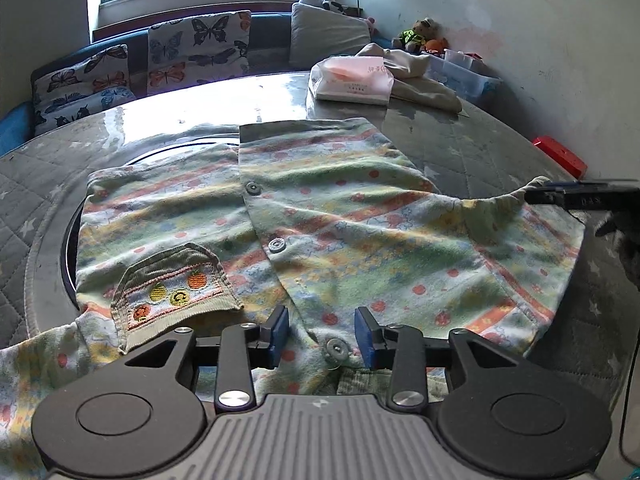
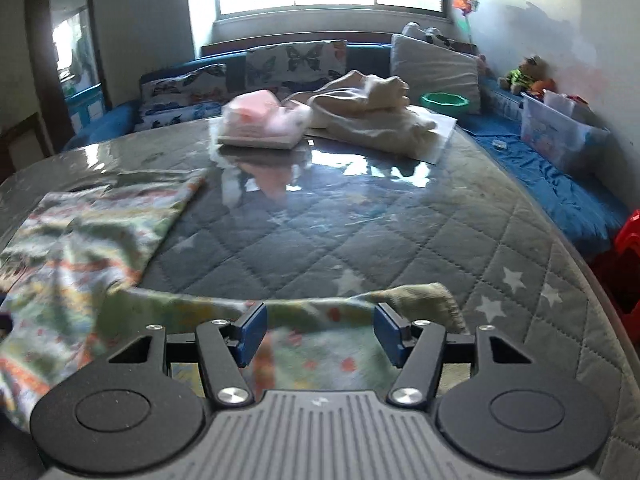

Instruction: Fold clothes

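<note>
A child's striped, dotted button shirt (image 1: 320, 224) lies front-up on the round quilted table (image 1: 472, 148), with a corduroy pocket (image 1: 172, 292) at its lower left. My left gripper (image 1: 322, 334) is open, hovering over the placket near the shirt's near edge by a button (image 1: 337, 348). My right gripper (image 2: 320, 334) is open, with the shirt's sleeve (image 2: 320, 312) lying loosely between its blue pads (image 2: 252, 332). In the left wrist view the right gripper's tip (image 1: 560, 196) shows at the raised sleeve cuff (image 1: 528, 188). The rest of the shirt (image 2: 80, 240) spreads to the left.
A pink tissue pack (image 1: 352, 80) and a crumpled beige garment (image 1: 416, 76) sit at the table's far side. A red object (image 1: 560, 156) lies at the right edge. Beyond are a blue sofa with butterfly cushions (image 1: 196, 48), a clear storage bin (image 2: 560, 132) and a green bowl (image 2: 444, 102).
</note>
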